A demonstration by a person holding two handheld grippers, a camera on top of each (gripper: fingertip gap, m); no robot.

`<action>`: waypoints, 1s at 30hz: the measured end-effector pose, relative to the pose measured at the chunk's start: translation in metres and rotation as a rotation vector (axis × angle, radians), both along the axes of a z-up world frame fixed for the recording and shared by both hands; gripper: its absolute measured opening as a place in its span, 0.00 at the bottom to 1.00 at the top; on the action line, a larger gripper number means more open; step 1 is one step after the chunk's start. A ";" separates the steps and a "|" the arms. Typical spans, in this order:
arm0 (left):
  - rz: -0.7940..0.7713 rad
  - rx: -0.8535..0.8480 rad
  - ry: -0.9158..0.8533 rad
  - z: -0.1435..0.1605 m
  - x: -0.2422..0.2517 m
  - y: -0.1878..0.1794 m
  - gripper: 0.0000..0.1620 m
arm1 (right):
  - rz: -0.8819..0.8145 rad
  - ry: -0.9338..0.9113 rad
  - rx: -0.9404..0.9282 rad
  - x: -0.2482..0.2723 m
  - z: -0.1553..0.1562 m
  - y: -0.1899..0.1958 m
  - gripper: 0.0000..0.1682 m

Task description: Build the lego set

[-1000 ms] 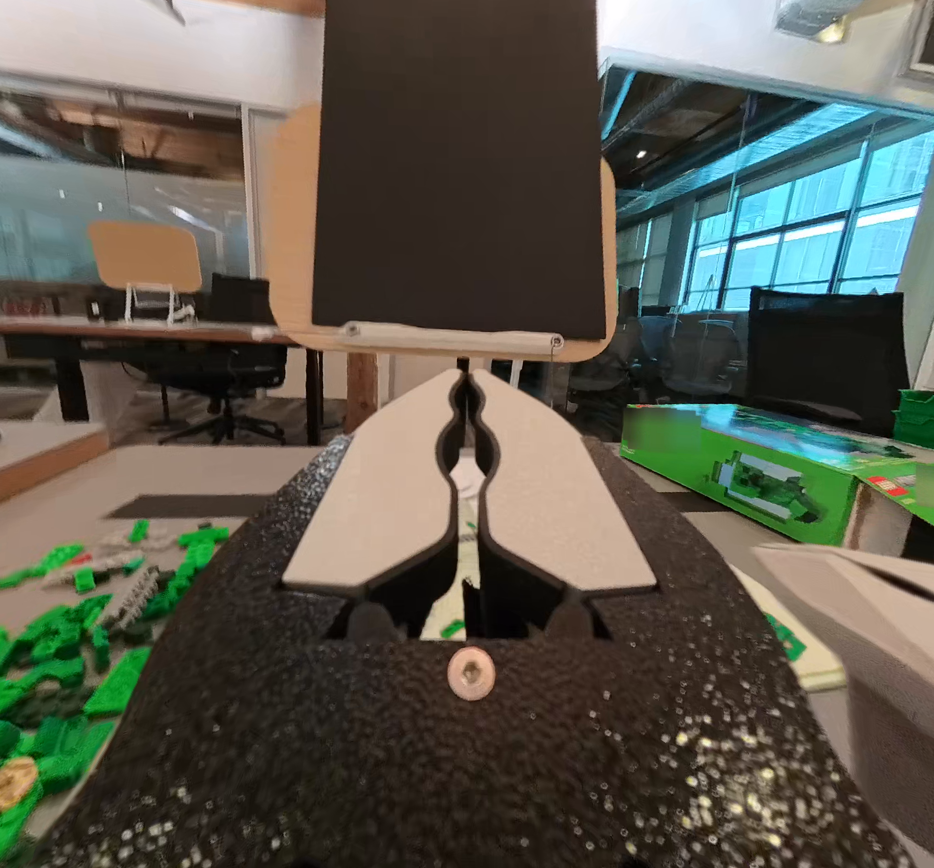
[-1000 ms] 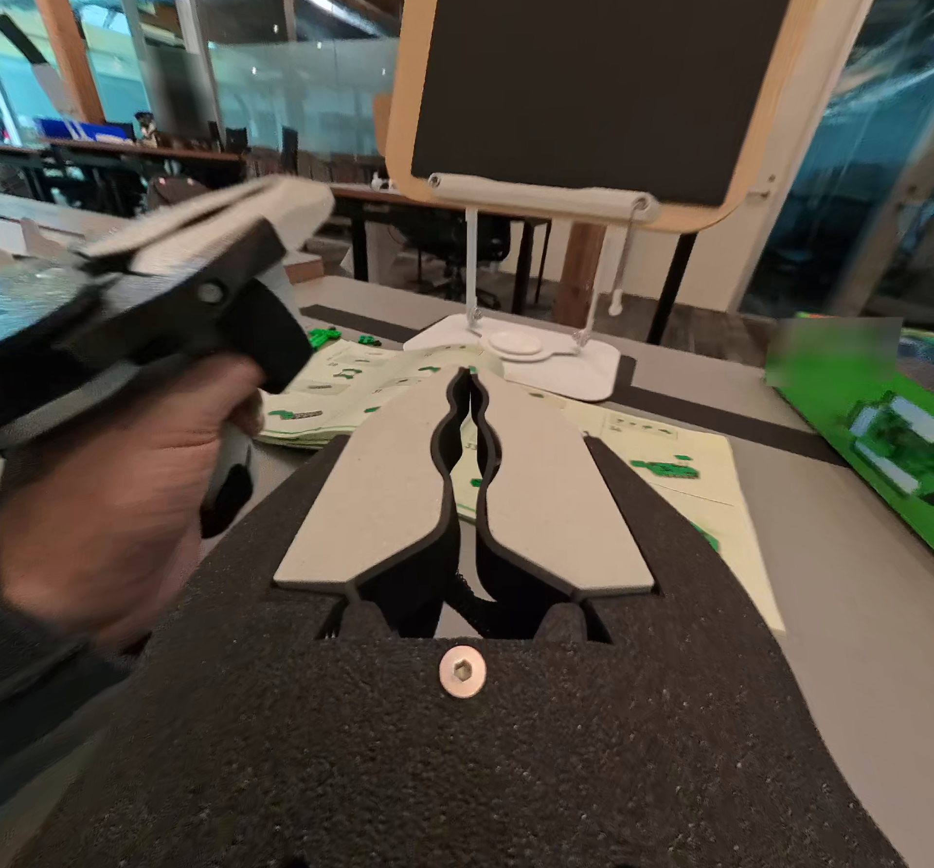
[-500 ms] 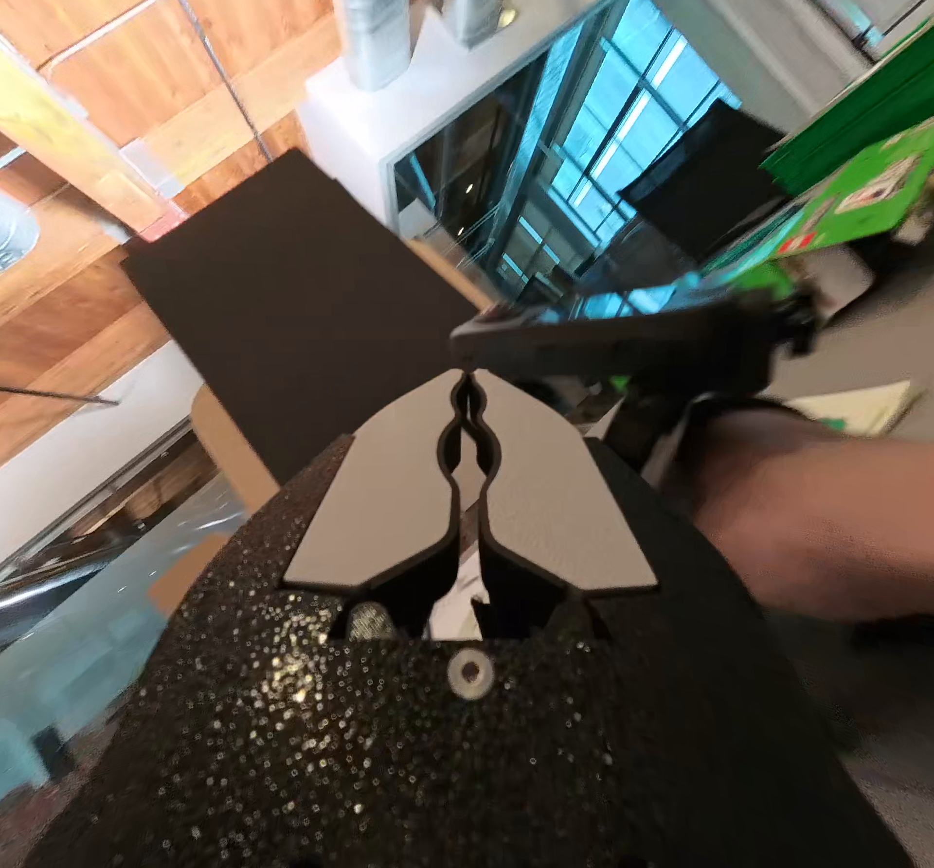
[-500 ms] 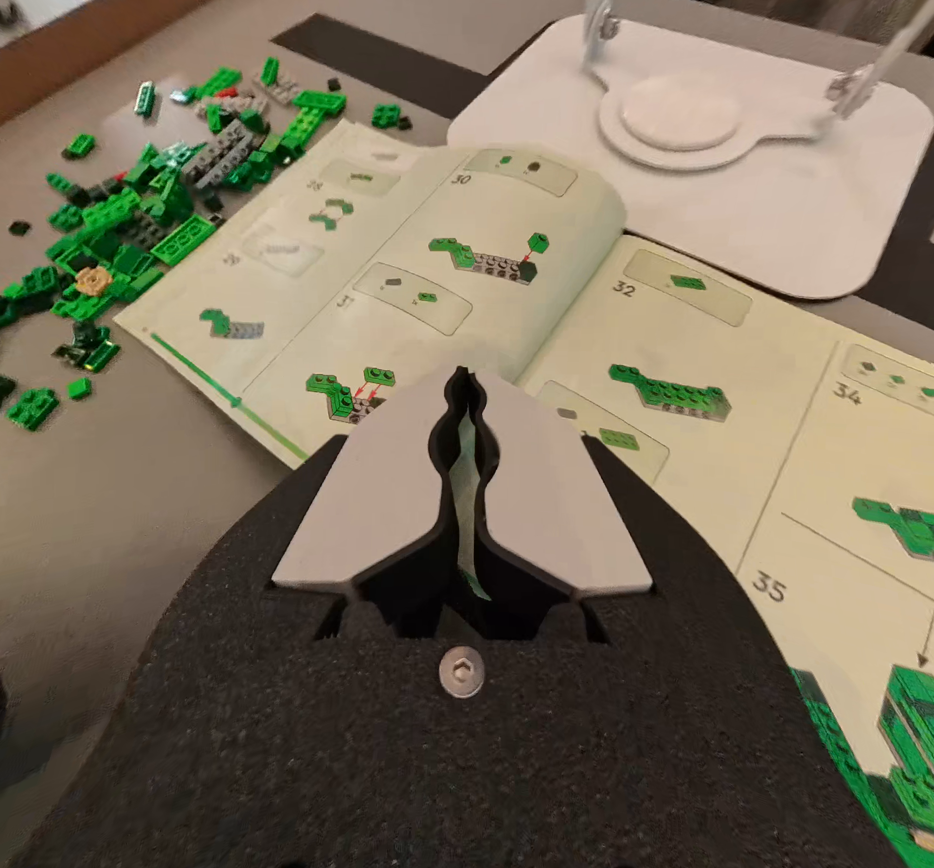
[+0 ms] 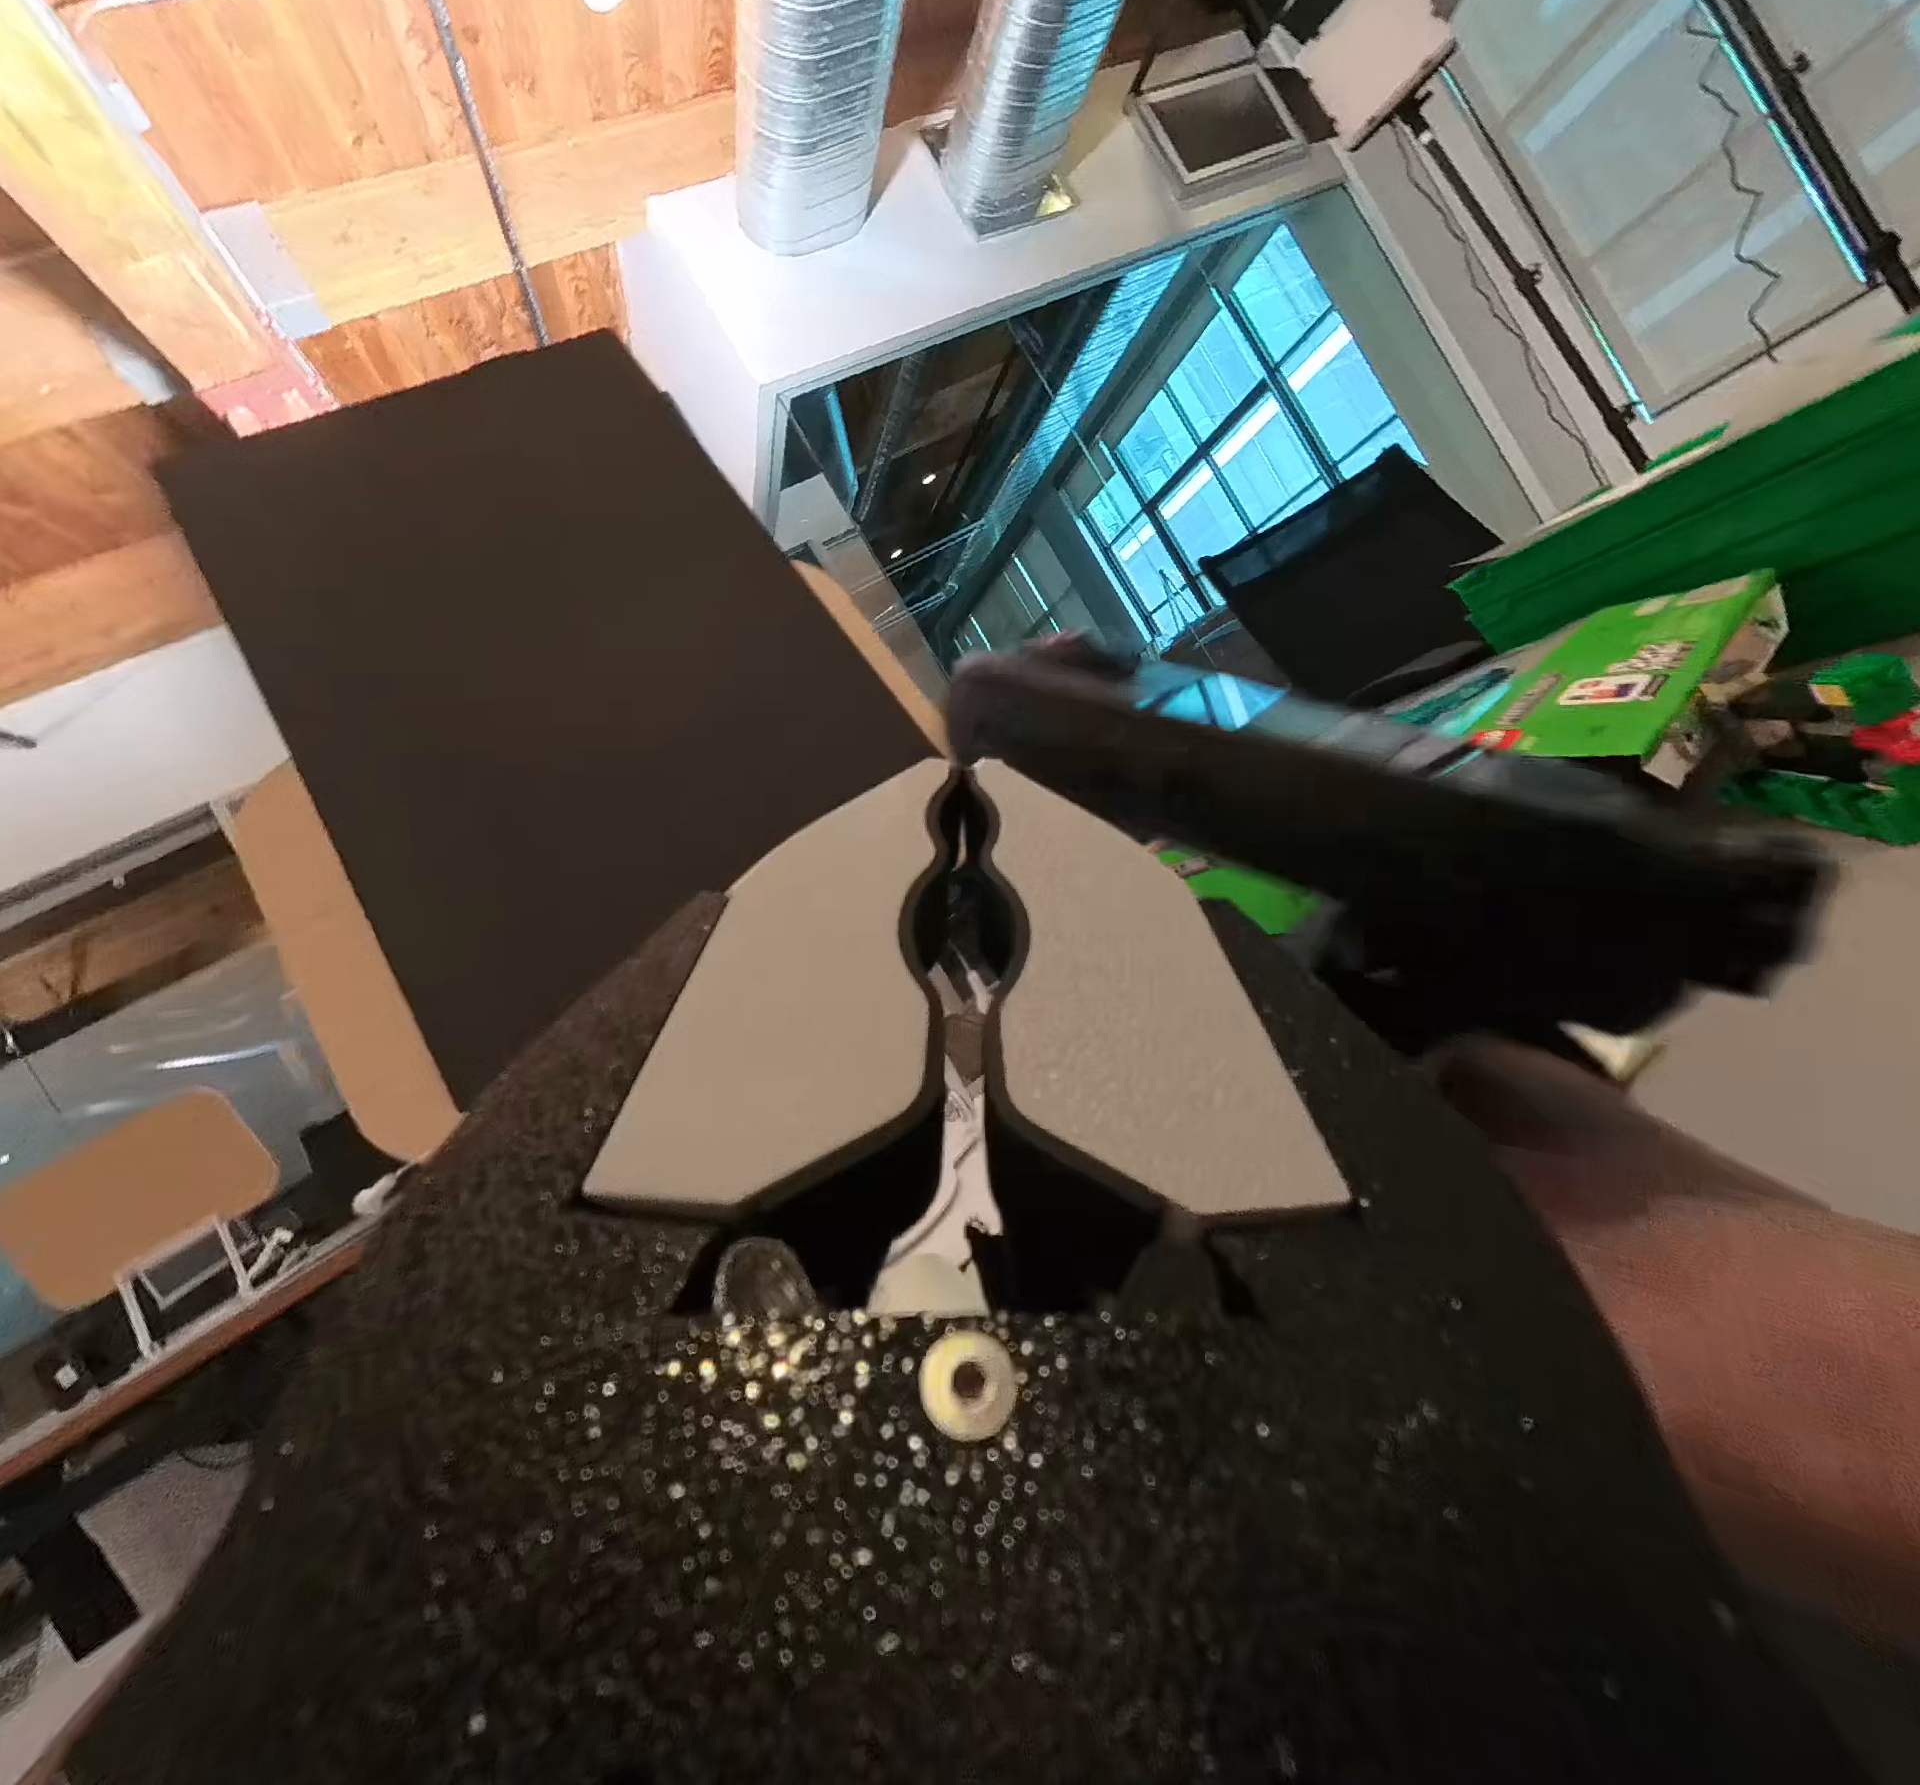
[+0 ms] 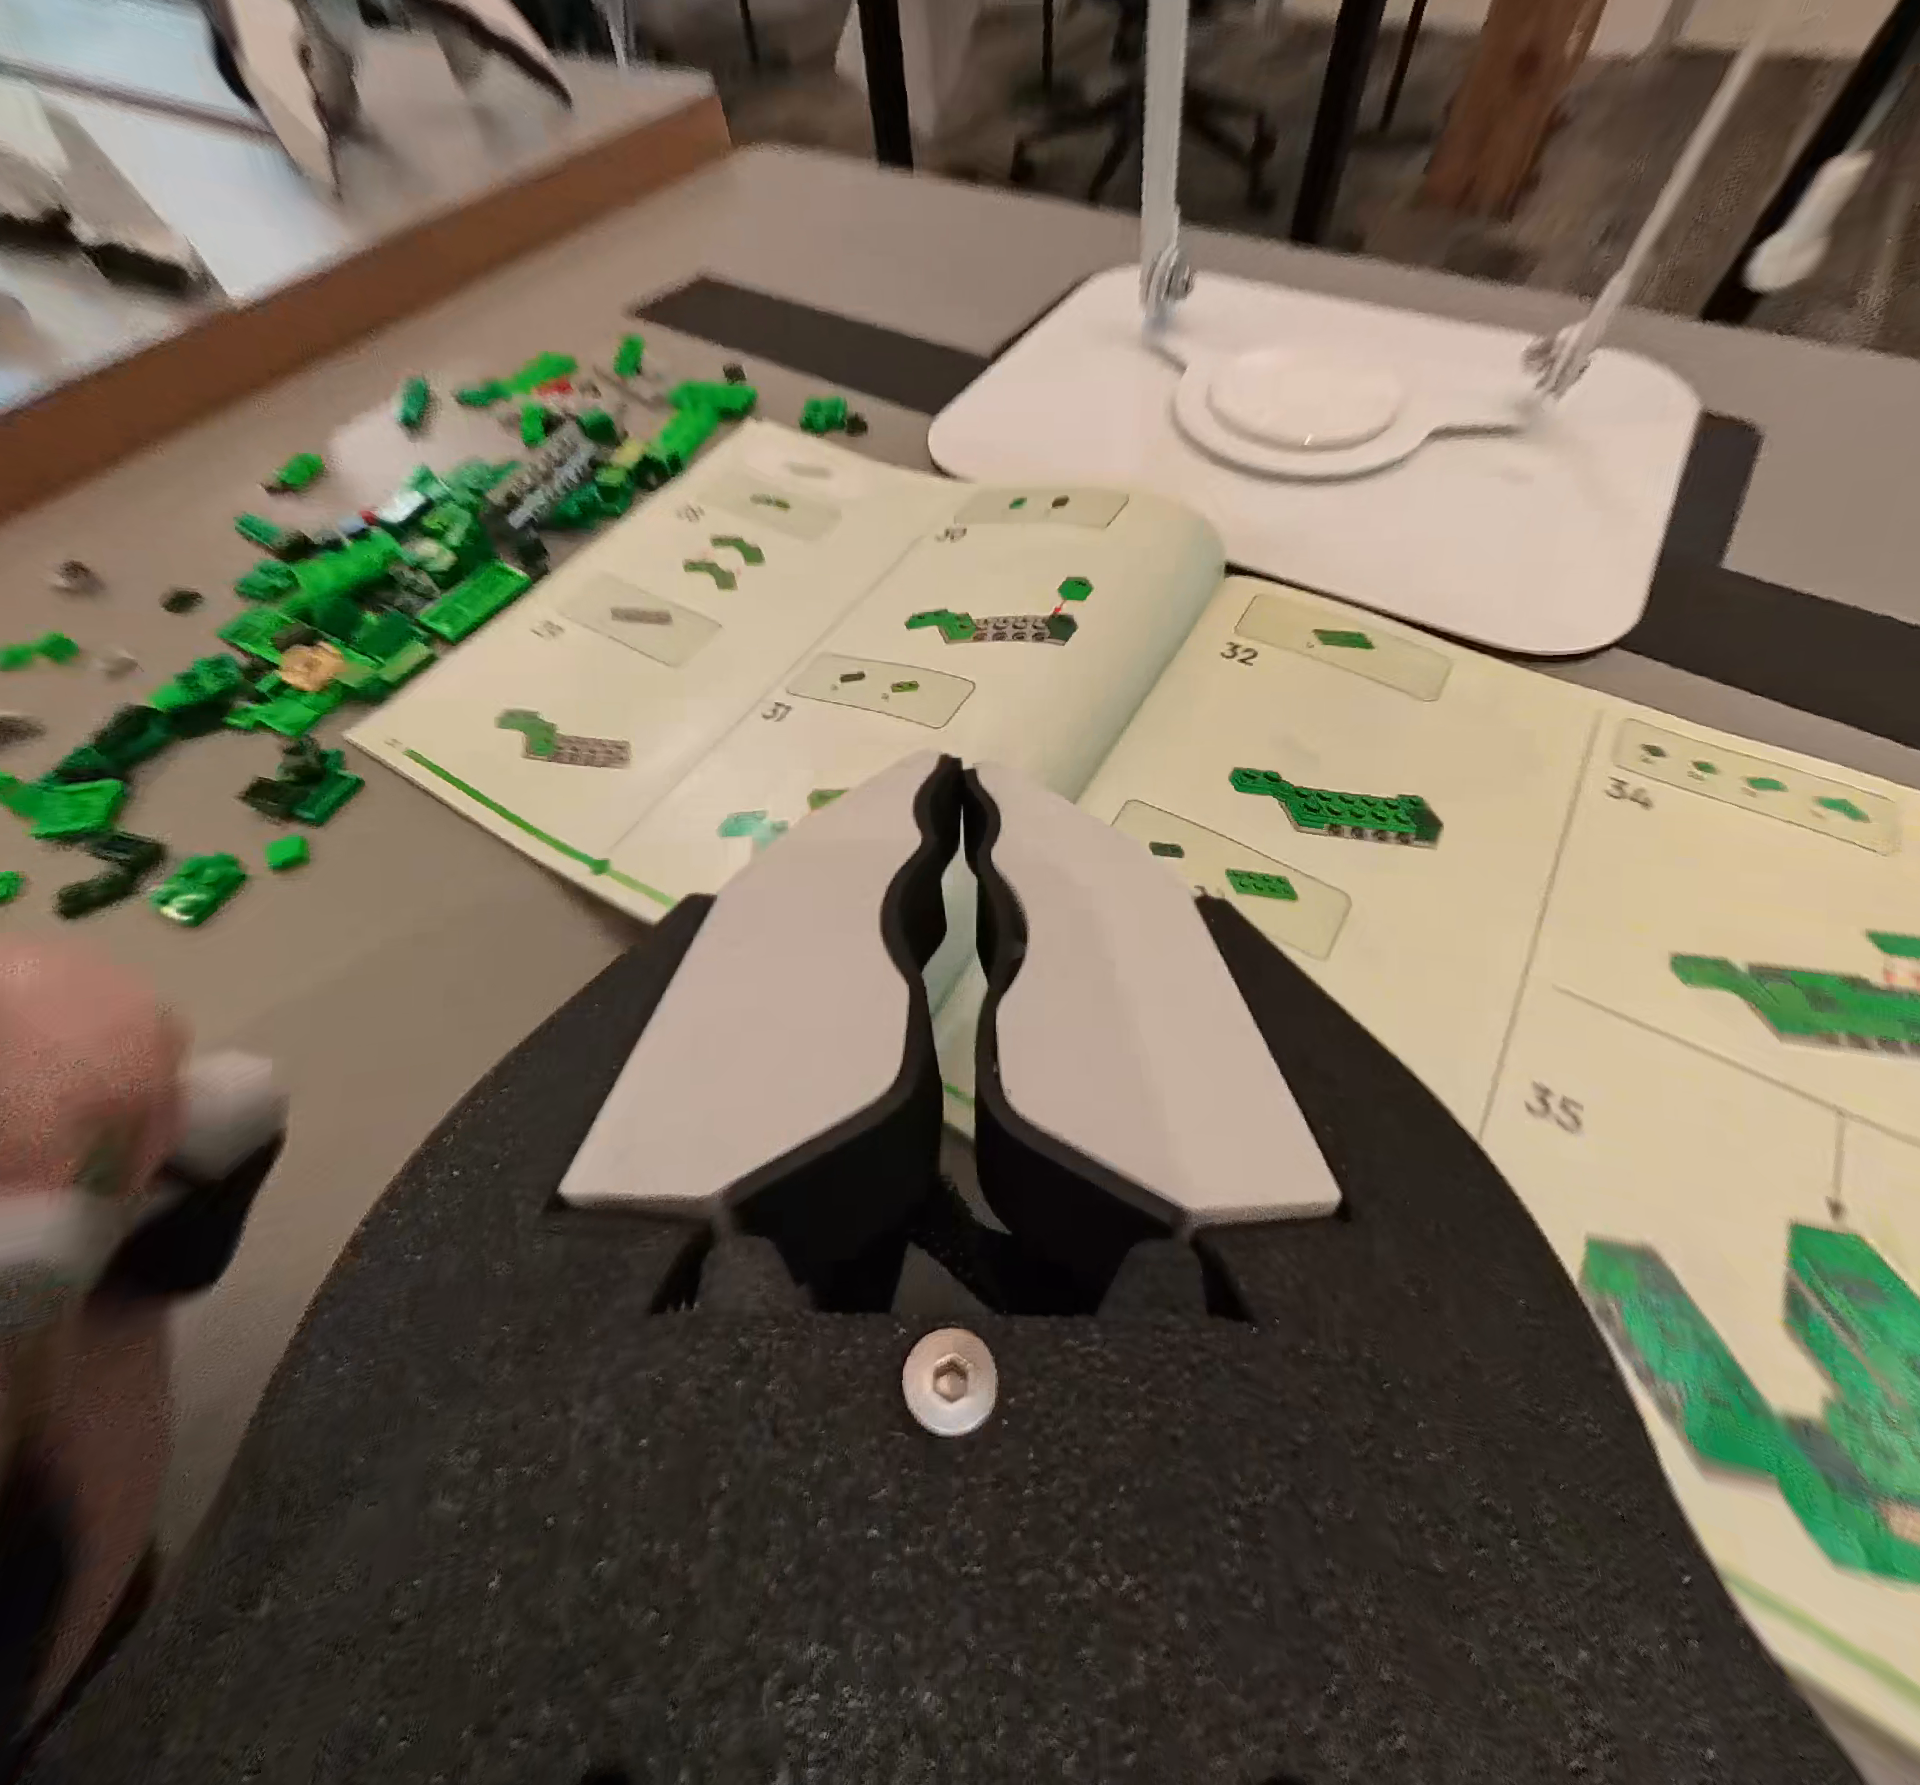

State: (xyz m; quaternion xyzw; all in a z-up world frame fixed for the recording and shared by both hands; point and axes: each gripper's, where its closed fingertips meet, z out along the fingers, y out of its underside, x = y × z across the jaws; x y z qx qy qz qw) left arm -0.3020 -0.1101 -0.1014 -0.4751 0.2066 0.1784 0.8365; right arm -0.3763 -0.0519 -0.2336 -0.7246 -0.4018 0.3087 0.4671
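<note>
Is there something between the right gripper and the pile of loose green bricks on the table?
Nothing visible blocks it. The right gripper, fingers shut and empty, hangs above the open instruction booklet. The loose green bricks lie to its left on bare table. The blurred hand at the left edge is nearer the camera, not across that path.

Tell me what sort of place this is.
Likely an open-plan office or studio: exposed metal ducts under a wooden ceiling, large glass windows, and a grey worktable holding loose green bricks and an open instruction booklet.
</note>
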 end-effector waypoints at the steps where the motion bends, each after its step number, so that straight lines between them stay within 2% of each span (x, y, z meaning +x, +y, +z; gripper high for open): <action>1: 0.010 0.002 -0.007 0.001 -0.005 0.000 0.00 | -0.008 0.036 0.014 0.006 0.005 -0.005 0.00; 5: 0.044 0.004 0.019 0.001 -0.011 0.001 0.00 | 0.007 0.150 0.200 0.024 0.029 -0.023 0.00; 9: 0.035 -0.003 0.029 -0.001 -0.006 0.001 0.00 | 0.023 0.166 0.450 0.030 0.044 -0.036 0.00; 12: 0.024 -0.004 0.001 -0.001 -0.005 0.001 0.00 | 0.014 0.184 0.562 0.031 0.052 -0.040 0.00; 19: 0.010 -0.017 -0.090 0.000 -0.013 0.003 0.00 | 0.042 0.211 0.570 0.030 0.053 -0.045 0.00; 30: 0.013 -0.018 -0.086 0.000 -0.013 0.003 0.00 | 0.045 0.214 0.556 0.030 0.052 -0.045 0.00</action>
